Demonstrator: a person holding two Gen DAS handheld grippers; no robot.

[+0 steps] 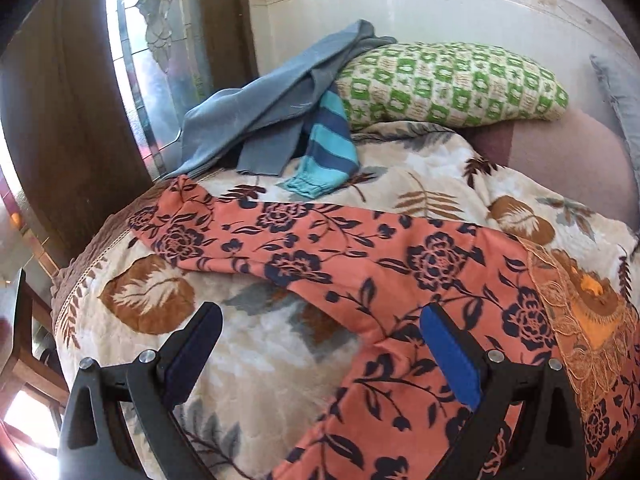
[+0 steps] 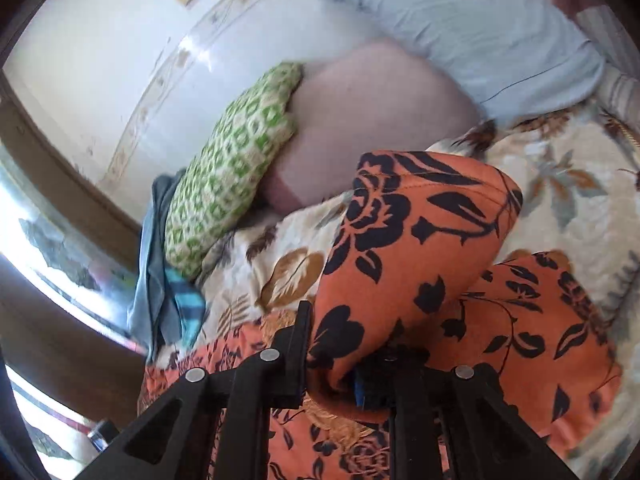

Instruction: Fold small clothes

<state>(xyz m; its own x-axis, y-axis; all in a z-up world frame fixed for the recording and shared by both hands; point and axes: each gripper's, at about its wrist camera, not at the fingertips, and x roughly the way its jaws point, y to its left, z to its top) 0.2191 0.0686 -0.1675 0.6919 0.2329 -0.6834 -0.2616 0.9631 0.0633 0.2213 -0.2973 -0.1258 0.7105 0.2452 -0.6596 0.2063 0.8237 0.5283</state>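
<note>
1. Right tongs (image 2: 332,376) grip a lifted fold of the orange floral garment (image 2: 404,240) above the bed (image 1: 256,340).
2. Left tongs (image 1: 320,360) hang open, empty.
3. Risk: thin fabric slips free mid-fold.

No legible text, labels, brands or numbers in either view (only floral, leaf and check prints on the fabrics).

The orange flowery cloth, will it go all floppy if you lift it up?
Probably floppy: the orange flowery cloth already bends over where the right gripper pinches it. Likely light, since it drapes in thin soft folds.
</note>
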